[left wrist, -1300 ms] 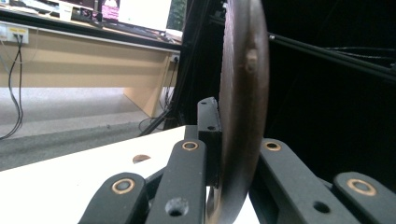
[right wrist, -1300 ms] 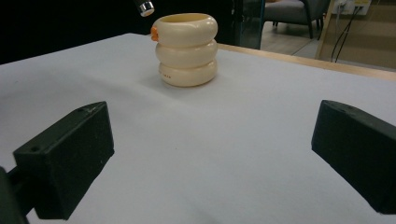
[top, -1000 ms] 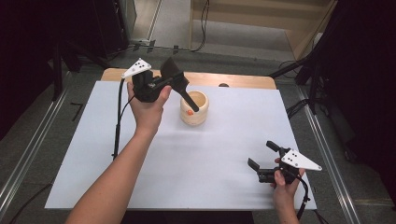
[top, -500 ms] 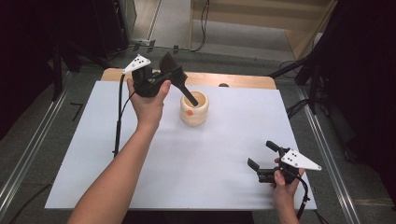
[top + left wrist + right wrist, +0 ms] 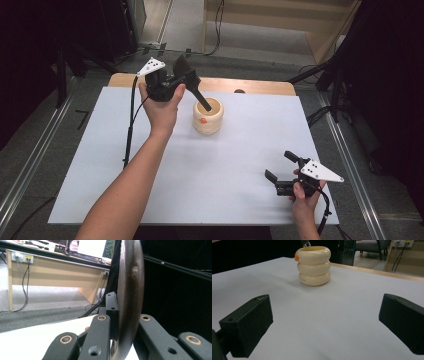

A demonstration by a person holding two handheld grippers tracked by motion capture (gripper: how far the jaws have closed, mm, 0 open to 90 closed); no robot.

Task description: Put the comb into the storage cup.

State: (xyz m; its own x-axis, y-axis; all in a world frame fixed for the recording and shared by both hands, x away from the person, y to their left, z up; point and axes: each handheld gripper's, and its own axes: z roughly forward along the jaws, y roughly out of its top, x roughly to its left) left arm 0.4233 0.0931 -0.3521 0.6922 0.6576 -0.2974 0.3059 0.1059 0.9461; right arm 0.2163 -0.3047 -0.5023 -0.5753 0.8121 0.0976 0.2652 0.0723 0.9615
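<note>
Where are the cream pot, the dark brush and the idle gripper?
cream pot (image 5: 207,121), high view, its ribbed side wall.
dark brush (image 5: 200,98), high view, its handle above the pot.
right gripper (image 5: 281,171), high view, between its open jaws.

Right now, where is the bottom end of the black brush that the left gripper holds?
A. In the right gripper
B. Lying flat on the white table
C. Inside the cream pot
C: in the high view the brush, clamped in the left gripper, slants down into the open top of the cream pot.

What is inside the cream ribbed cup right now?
The handle end of a dark brush, clamped in the left hand-held gripper, slants down into the cup past its rim. The cup's wall hides the tip and the bottom, so anything else inside cannot be seen.
</note>
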